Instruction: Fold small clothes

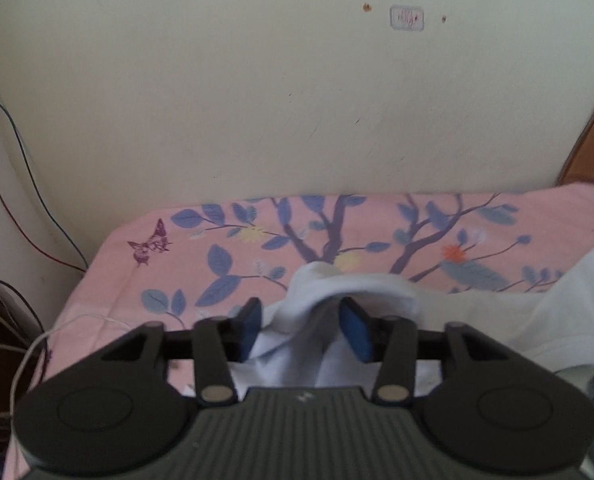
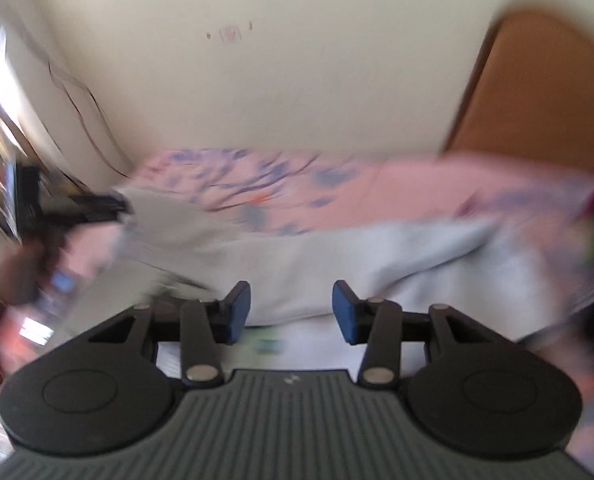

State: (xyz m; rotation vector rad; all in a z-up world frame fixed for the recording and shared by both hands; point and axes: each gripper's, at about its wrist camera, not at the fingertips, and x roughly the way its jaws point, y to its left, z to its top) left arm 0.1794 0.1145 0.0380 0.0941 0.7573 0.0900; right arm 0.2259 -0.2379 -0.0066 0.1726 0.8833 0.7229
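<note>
A white garment (image 1: 497,320) lies crumpled across a pink sheet (image 1: 257,240) printed with blue leaves and branches. My left gripper (image 1: 303,330) is open over the garment's left end. A raised fold of the white cloth stands between its blue pads (image 1: 251,328), and the pads do not pinch it. The right wrist view is blurred. There my right gripper (image 2: 291,310) is open above the near edge of the garment (image 2: 337,256), which stretches sideways over the sheet (image 2: 417,192). Nothing is gripped between its pads (image 2: 343,308).
A cream wall rises right behind the bed. Red and blue wires (image 1: 17,160) hang at the left and a white cable (image 1: 57,332) lies on the sheet's left edge. A brown wooden panel (image 2: 529,92) stands at the right. A dark blurred shape (image 2: 77,204) sits at the garment's left end.
</note>
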